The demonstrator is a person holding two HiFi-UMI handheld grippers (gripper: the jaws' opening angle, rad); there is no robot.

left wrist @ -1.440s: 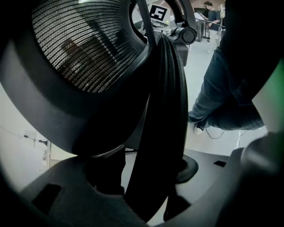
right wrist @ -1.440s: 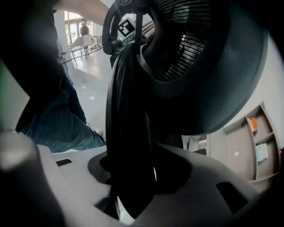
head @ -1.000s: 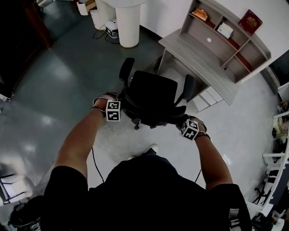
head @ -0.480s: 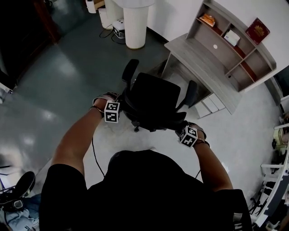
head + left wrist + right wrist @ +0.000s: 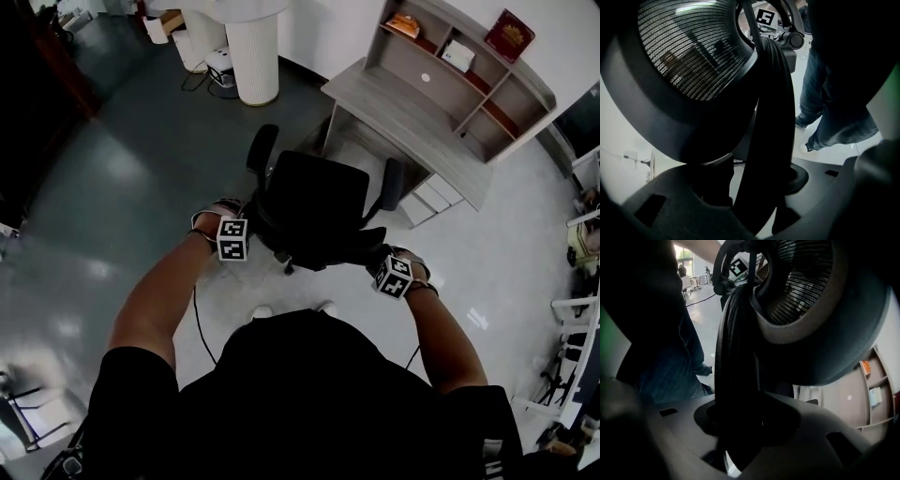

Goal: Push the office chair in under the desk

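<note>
We are at the pushing step. The office chair (image 5: 314,202) stands just in front of the desk (image 5: 403,112), its seat facing the opening but, as far as we can judge, not yet under the top. We stand behind it with a gripper on each side of the backrest.

The left gripper (image 5: 251,227) straddles the backrest rim (image 5: 771,117) with its jaws apart, and pale floor shows on either side of the rim. The right gripper (image 5: 375,258) has its jaws closed onto the rim on its own side, which fills the gap between them.

Next we need a firmer hold on the left, then an even push from both hands straight toward the opening. Otherwise the chair may swivel and an armrest (image 5: 392,178) may catch the desk edge.

Much is hard to read from here. The dark backrest hides the seat and most of the wheels. The desktop hides the space beneath it, so we cannot tell whether anything blocks the way. Both gripper views are crowded by black frame and mesh.
</note>
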